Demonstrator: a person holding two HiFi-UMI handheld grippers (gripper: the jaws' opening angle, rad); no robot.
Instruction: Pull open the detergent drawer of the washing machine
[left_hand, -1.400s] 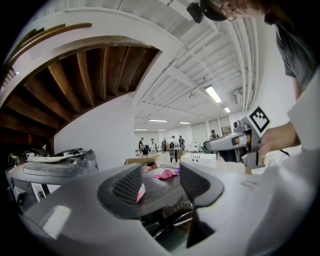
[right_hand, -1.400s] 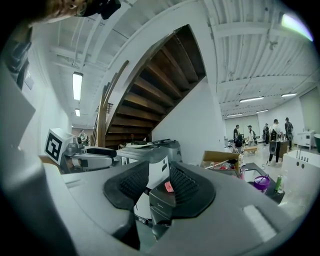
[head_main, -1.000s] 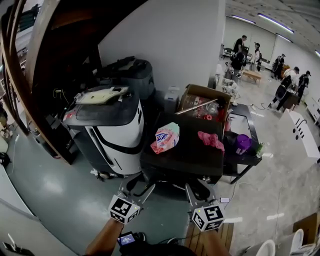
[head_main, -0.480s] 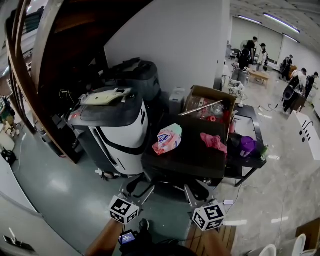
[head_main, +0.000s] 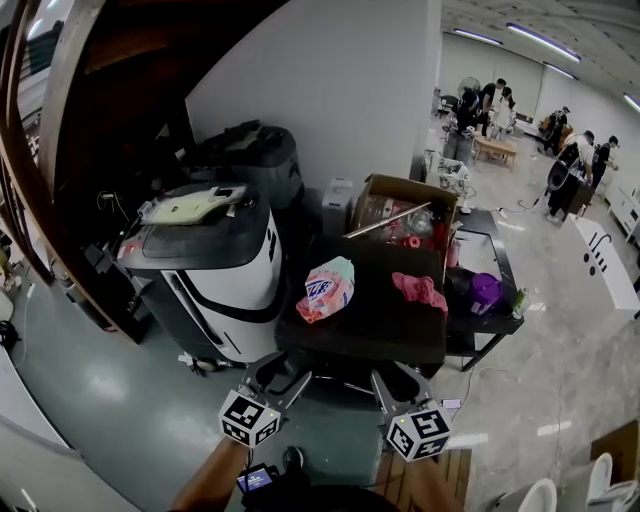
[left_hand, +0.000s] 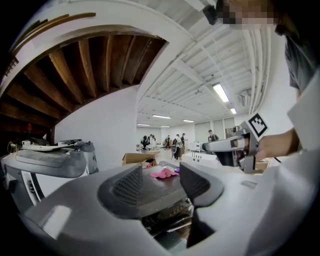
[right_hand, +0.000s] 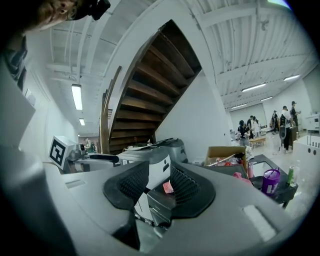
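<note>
The washing machine (head_main: 225, 285), white with a dark grey top, stands left of centre on the floor; it also shows in the left gripper view (left_hand: 45, 165). I cannot make out its detergent drawer. My left gripper (head_main: 277, 362) hovers low in front of the black table (head_main: 380, 330), to the right of the machine, with its jaws apart and nothing between them (left_hand: 161, 181). My right gripper (head_main: 396, 374) is level with it, also open and empty (right_hand: 160, 182). The machine's white front (right_hand: 161, 174) shows through its gap, some way off.
On the black table lie a pink-and-white bag (head_main: 322, 290) and a pink cloth (head_main: 420, 290). Behind them are a cardboard box (head_main: 400, 200) and a purple cup (head_main: 485, 290). A second dark machine (head_main: 250, 155) stands by the wall. A wooden staircase is at the left, and several people are at the far right.
The head view has swung slightly, first right, then back left. Both grippers stay side by side at the bottom, edging a little toward the table. The jaws look unchanged.
</note>
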